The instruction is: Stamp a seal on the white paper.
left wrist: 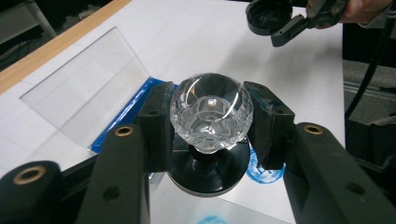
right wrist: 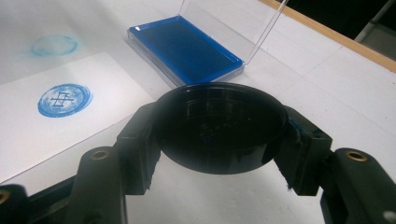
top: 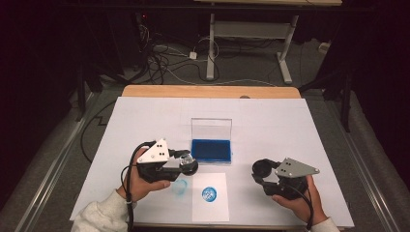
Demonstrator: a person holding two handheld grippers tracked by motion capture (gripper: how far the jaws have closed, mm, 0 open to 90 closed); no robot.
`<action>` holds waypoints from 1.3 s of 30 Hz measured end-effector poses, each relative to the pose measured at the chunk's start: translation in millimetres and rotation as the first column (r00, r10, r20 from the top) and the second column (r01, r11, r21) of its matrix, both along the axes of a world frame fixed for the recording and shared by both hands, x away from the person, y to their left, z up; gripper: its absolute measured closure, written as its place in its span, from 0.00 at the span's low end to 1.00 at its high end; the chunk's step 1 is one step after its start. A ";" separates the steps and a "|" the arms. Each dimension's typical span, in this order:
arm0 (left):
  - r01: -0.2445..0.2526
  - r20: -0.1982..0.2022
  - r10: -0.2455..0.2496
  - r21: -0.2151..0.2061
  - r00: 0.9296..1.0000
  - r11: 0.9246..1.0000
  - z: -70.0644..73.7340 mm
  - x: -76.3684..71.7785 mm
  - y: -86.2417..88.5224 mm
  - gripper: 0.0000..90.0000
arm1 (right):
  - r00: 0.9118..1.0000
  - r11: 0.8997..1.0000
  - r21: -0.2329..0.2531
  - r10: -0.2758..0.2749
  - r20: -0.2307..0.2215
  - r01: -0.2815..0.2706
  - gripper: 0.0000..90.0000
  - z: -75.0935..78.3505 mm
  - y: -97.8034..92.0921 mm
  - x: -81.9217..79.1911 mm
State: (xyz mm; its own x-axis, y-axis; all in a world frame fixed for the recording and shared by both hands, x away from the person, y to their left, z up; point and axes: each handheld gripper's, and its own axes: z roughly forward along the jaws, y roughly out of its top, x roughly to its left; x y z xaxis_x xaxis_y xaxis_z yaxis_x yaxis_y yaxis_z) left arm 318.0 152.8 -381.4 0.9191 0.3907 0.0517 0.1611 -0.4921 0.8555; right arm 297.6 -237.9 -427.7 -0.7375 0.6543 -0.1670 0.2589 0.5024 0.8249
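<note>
The left gripper (left wrist: 211, 122) pinches a crystal-topped stamp (left wrist: 211, 114) above the paper (top: 210, 197). At three o'clock, the right gripper (right wrist: 219, 135) clamps a black cap (right wrist: 219, 126). At twelve o'clock lies the ink pad (top: 211, 150), lid raised.

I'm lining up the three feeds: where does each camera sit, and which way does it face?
High view: above the person's side, facing forward and down on the table; both hands and forearms show.
Left gripper view: rides the left gripper, looking along its jaws, which clamp the stamp's crystal knob.
Right gripper view: rides the right gripper, whose jaws hold the black cap.
All share the blue ink pad.
</note>
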 end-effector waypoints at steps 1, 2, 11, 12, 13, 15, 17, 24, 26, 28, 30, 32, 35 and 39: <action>-0.002 -0.001 0.002 -0.001 1.000 1.000 0.5 0.4 0.9 0.61 | 1.000 1.000 0.001 -0.001 -0.002 0.001 0.43 -0.1 0.1 0.1; -0.008 -0.001 0.008 -0.001 1.000 1.000 0.8 0.6 1.6 0.61 | 1.000 1.000 0.000 -0.001 -0.003 0.001 0.43 -0.2 0.3 0.1; -0.022 -0.006 0.022 -0.004 1.000 1.000 0.4 0.7 8.2 0.61 | 1.000 1.000 0.000 0.010 -0.004 -0.010 0.43 -0.8 4.2 3.4; -0.024 -0.006 0.024 -0.004 1.000 1.000 0.1 0.5 8.8 0.61 | 1.000 1.000 0.000 0.012 -0.003 -0.012 0.43 -0.9 4.7 3.9; -0.025 -0.006 0.025 -0.004 1.000 1.000 0.0 0.2 9.6 0.61 | 1.000 1.000 -0.001 0.013 -0.004 -0.013 0.43 -1.0 5.3 4.5; -0.029 -0.008 0.029 -0.004 1.000 1.000 0.1 -0.5 11.0 0.61 | 1.000 1.000 -0.001 0.017 -0.005 -0.017 0.43 -1.3 6.8 5.4; -0.033 -0.009 0.033 -0.006 0.999 0.999 0.1 -1.2 12.5 0.61 | 1.000 1.000 -0.005 0.023 -0.008 -0.023 0.43 -1.9 8.5 5.9; -0.045 -0.014 0.045 -0.016 0.999 0.999 0.7 -2.5 17.8 0.61 | 0.999 0.999 0.001 0.038 -0.016 -0.038 0.43 -2.9 12.7 8.9; -0.050 -0.014 0.050 -0.018 0.999 0.999 0.8 -2.9 19.1 0.61 | 0.999 0.999 0.001 0.043 -0.018 -0.043 0.43 -3.2 14.1 9.5; -0.054 -0.015 0.054 -0.021 0.998 0.998 1.1 -2.7 21.1 0.61 | 0.999 0.999 -0.002 0.048 -0.019 -0.048 0.43 -3.7 15.3 10.6; -0.061 -0.014 0.061 -0.020 0.998 0.998 1.3 -2.5 23.3 0.61 | 0.998 0.999 -0.001 0.050 -0.022 -0.050 0.43 -4.2 16.4 11.1; -0.068 -0.013 0.067 -0.025 0.998 0.997 1.9 -2.2 26.0 0.61 | 0.998 0.999 -0.002 0.051 -0.024 -0.051 0.43 -4.6 17.0 11.7; -0.077 -0.013 0.077 -0.030 0.997 0.997 2.9 -1.9 29.4 0.61 | 0.998 0.998 -0.004 0.056 -0.024 -0.056 0.43 -4.8 17.5 12.1; -0.085 -0.009 0.085 -0.032 0.996 0.996 4.6 -2.2 31.9 0.61 | 0.998 0.998 -0.007 0.056 -0.022 -0.056 0.43 -5.1 17.9 12.5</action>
